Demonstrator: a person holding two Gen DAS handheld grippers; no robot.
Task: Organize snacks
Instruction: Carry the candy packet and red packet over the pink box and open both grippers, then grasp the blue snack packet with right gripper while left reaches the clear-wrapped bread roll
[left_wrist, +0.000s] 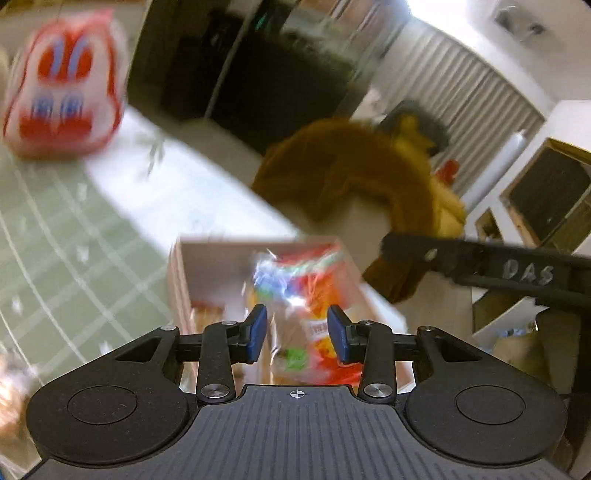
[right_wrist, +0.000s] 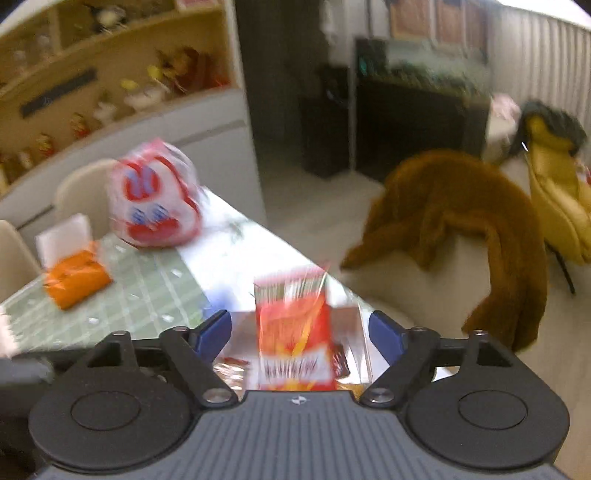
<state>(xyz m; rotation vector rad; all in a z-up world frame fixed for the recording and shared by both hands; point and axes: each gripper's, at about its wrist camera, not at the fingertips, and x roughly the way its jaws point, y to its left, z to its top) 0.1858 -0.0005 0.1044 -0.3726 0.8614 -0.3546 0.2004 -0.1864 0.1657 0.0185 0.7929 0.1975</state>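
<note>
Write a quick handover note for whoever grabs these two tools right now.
Left tool: open, empty, above the box.
Right tool: open wide, nothing gripped; the red snack bag sits between its fingers, untouched.
Done: that red bag stands in the box at the table's near corner.
Left: the big red-and-white bag and the orange packet remain on the green tablecloth.

The left hand-held gripper (left_wrist: 297, 334) points forward and downward, its two blue pads (left_wrist: 256, 332) standing partly apart with a clear gap between them, pressing on nothing. The right hand-held gripper (right_wrist: 301, 332) tilts downward likewise, its blue pads (right_wrist: 212, 332) spread wide, touching nothing. In the left wrist view, the right one's black body reaches in from the right edge.
</note>
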